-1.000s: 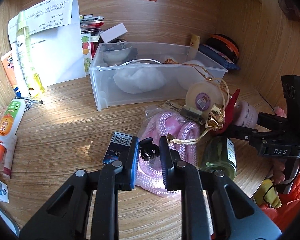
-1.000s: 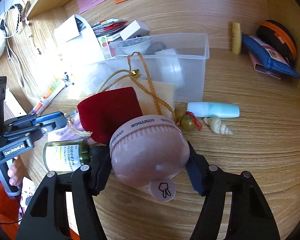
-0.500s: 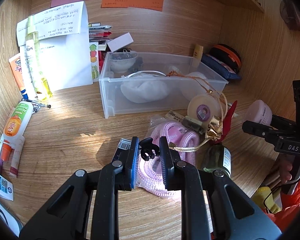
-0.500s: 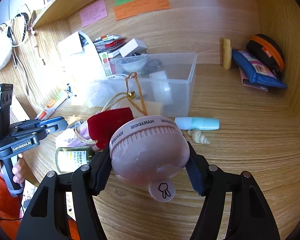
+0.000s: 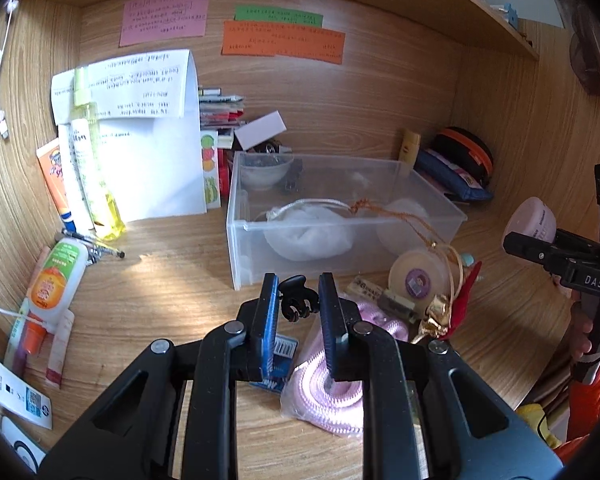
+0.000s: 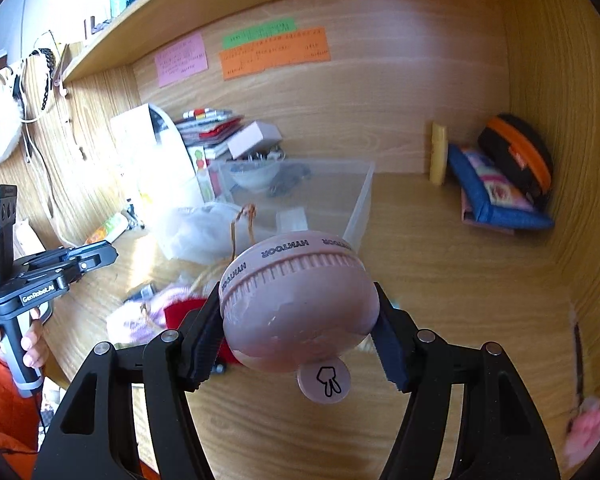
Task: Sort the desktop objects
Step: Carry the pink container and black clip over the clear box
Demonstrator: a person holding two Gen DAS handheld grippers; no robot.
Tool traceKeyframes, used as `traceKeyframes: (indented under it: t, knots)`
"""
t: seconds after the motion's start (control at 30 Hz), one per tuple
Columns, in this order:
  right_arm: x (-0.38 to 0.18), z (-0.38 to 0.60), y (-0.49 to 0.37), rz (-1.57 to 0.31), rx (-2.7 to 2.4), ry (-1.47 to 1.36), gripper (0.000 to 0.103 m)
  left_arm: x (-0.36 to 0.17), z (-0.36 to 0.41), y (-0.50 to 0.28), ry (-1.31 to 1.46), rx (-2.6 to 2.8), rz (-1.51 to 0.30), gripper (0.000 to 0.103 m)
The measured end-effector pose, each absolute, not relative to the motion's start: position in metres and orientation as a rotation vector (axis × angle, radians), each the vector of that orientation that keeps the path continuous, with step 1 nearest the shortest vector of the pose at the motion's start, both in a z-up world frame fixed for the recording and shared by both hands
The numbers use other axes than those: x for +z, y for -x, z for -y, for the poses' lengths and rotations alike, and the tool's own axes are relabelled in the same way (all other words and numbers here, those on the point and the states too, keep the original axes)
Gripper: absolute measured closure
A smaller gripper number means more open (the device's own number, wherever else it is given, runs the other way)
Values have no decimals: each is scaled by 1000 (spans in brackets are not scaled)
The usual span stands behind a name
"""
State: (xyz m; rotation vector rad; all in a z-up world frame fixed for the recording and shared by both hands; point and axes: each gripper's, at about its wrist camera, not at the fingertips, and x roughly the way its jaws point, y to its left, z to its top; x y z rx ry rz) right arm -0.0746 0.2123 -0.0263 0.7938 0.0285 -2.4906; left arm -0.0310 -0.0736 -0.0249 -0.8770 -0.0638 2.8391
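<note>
Slippage threatened both loads: right gripper [image 6: 300, 316] clamped a rounded pink HYNTOOR gadget [image 6: 296, 300]; left gripper [image 5: 298, 304] pinched, seemingly lightly, a black claw clip [image 5: 296, 298] between its pads.

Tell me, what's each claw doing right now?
Left gripper shut on black hair clip. Right gripper shut on pink round case, held above desk. Clear bin ahead, unobstructed.

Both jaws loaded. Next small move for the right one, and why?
Probably carry the pink round case forward-left over the clear bin before releasing: the right gripper holds it above the desk, and the bin is open-topped with room.
</note>
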Motion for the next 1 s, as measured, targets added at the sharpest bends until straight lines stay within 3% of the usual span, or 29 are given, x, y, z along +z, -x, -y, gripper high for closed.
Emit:
traceKeyframes:
  t: [0.53,1.0]
  knots:
    - [11,-196,134,-34,-2447,-725,40,18,70,60,738,2833,53,84]
    - [23,-158,177,-105,-2393,-752,40,35,81,109,781,2863,46,84]
